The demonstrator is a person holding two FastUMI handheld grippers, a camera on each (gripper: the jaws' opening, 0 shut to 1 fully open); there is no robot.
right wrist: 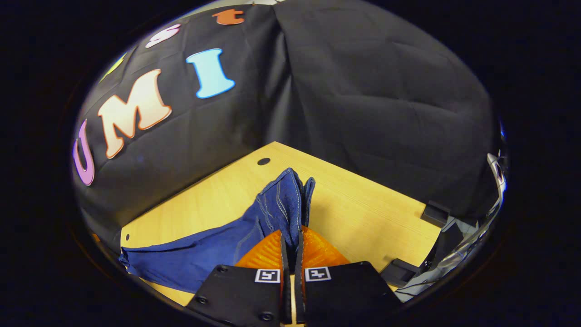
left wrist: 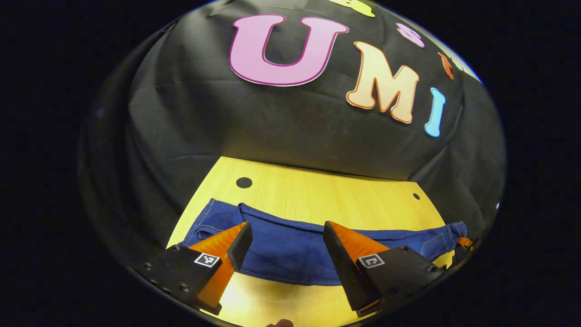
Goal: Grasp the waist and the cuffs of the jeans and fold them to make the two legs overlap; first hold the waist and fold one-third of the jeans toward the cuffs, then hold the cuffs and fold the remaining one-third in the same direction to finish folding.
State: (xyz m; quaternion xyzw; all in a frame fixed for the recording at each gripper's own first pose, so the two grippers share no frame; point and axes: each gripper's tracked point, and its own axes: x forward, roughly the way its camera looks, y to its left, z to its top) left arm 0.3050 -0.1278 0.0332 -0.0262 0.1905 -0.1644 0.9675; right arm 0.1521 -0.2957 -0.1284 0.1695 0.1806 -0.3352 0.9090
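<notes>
So the jeans (left wrist: pixel 290 250) are lying soft and floppy on the tabletop (left wrist: pixel 317 190); right gripper (right wrist: pixel 290 247) is pinching one denim end, left gripper (left wrist: pixel 287 240) is hanging open over the middle. Grab thick seams.

No readable text; small square marker tags (left wrist: pixel 207 260) sit on gripper fingers (coded patterns)

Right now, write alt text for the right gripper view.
The right hand-held gripper is shut on a bunched end of blue jeans, lifting it off a wooden table. The rest of the jeans trails down to the left across the table, with black cloth behind.
</notes>
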